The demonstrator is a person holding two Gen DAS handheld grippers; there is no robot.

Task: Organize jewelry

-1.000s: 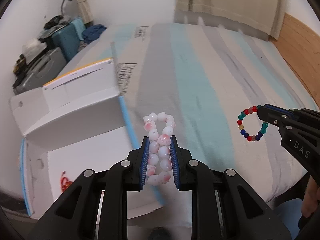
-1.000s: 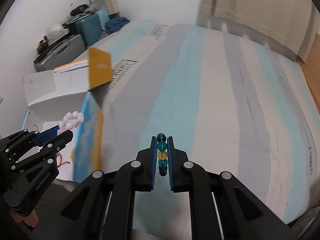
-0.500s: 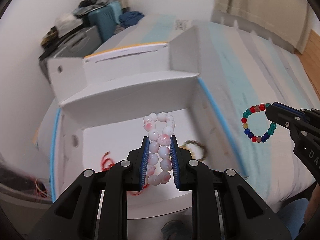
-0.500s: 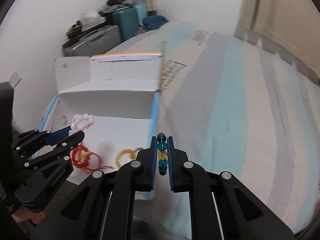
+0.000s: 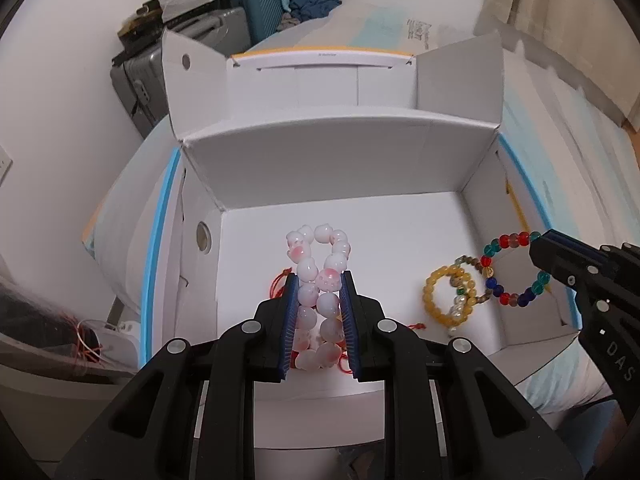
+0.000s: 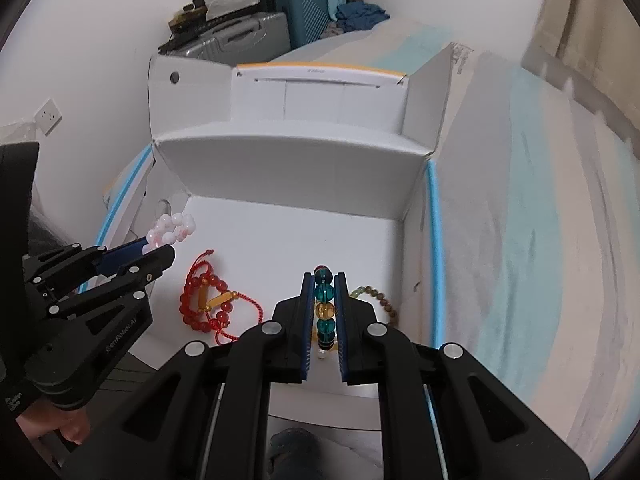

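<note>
My left gripper (image 5: 319, 280) is shut on a pink-and-white bead bracelet (image 5: 318, 256), held above the left part of an open white cardboard box (image 5: 340, 160). My right gripper (image 6: 323, 280) is shut on a multicoloured bead bracelet (image 6: 323, 308) over the box's right part; that bracelet also shows in the left wrist view (image 5: 510, 270). On the box floor lie a red bead bracelet (image 6: 204, 304), a yellow bead bracelet (image 5: 444, 296) and a brown-green bead bracelet (image 6: 382, 304).
The box (image 6: 296, 184) sits on a bed with a striped blue, grey and white cover (image 6: 520, 200); its lid flaps stand up at the back. Suitcases (image 5: 240, 12) and clothes are stacked against the wall behind. A wall socket (image 6: 48, 116) is at the left.
Both grippers have swung left from over the bed cover to above the open box, each still holding its bracelet. The box floor with its bracelets has come into view.
</note>
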